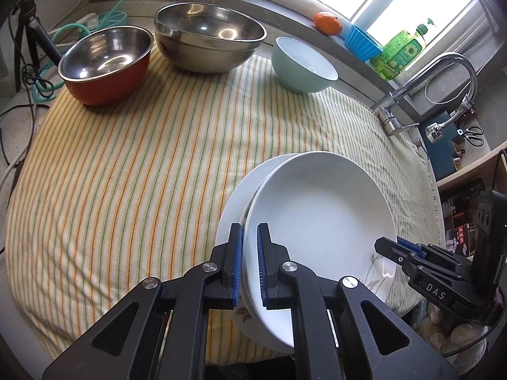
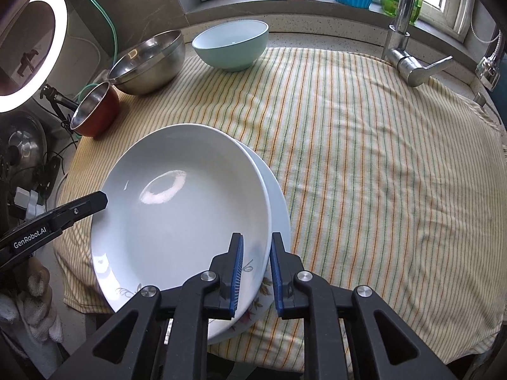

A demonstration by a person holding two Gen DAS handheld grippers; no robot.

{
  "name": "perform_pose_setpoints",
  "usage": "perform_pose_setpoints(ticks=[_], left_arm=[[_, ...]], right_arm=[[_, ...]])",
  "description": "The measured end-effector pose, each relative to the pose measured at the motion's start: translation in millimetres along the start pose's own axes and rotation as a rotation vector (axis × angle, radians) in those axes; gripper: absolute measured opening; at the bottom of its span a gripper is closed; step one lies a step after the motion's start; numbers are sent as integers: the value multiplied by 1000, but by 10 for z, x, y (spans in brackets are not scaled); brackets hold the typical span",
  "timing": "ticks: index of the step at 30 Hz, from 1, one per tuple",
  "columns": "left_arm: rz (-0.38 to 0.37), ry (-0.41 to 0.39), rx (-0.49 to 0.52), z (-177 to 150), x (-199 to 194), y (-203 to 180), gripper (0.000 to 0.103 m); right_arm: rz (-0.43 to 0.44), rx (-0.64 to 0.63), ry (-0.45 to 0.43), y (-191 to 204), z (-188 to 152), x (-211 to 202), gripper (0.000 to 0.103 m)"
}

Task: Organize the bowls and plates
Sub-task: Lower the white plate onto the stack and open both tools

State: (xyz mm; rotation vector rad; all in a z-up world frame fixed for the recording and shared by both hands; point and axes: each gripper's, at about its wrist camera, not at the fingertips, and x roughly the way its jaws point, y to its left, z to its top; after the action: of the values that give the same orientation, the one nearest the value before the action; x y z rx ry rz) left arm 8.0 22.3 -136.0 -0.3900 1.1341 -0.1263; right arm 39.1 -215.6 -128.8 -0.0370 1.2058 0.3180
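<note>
Home kitchen: sink faucet (image 2: 404, 15), dish soap (image 1: 401, 52), windowsill (image 2: 253, 6).

L gripper (image 1: 248, 227) is pointed steeply down and away at the near edge, jaws drawn nearly together. Both blue pads (image 1: 238, 266) are pressed on the near-left rim of the upper plate (image 1: 317, 215), one pad on each face. Seen from the R wrist cam, its black finger comes in from the left.

R gripper (image 2: 257, 237) is likewise pitched steeply down, at the plate's near-right rim. Its jaws are parted a little w/ the rim betw. them. A gap shows at the R pad (image 2: 276, 272), so no clamp is made.
</note>
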Motion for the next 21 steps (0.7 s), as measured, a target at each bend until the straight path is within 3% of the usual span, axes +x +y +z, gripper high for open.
perform_pose_setpoints(ticks=[7, 21], left_arm=[[1, -1, 2, -11, -10, 6, 7], [3, -21, -12, -10, -96, 81, 7]], right_arm=[[-39, -47, -1, 100, -1, 15, 21], [-24, -26, 8, 63, -4, 8, 22]])
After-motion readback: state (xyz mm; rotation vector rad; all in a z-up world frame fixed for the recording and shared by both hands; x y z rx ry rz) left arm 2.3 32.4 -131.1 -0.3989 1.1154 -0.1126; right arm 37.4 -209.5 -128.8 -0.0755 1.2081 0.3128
